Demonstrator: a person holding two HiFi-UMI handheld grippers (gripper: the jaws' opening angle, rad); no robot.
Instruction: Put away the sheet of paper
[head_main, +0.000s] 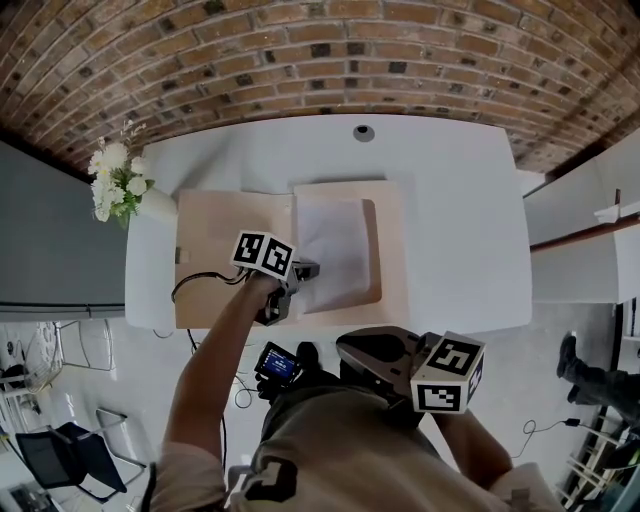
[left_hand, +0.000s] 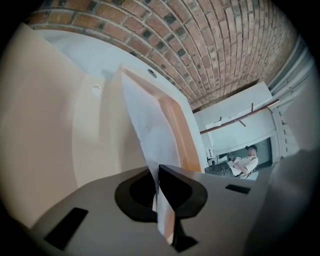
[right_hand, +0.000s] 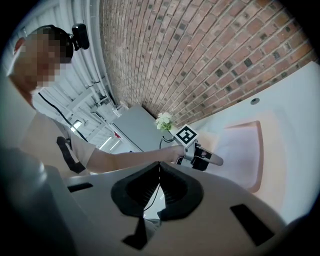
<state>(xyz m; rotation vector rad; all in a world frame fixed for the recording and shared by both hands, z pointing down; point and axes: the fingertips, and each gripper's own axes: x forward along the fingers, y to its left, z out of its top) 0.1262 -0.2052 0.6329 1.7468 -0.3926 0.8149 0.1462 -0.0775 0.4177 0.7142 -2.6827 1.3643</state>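
Edgewise, the sheet of paper (left_hand: 149, 125) sits pinched — between left tongs (left_hand: 157, 172).

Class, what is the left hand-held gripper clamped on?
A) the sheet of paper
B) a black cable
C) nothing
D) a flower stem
A: the white sheet of paper runs up from between the shut jaws of the left hand-held gripper.

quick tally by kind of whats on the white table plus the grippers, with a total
tan folder: 1
sheet of paper: 1
vase of white flowers: 1
grippers: 2 (left gripper shut on the sheet of paper, right gripper shut and empty)
total: 5
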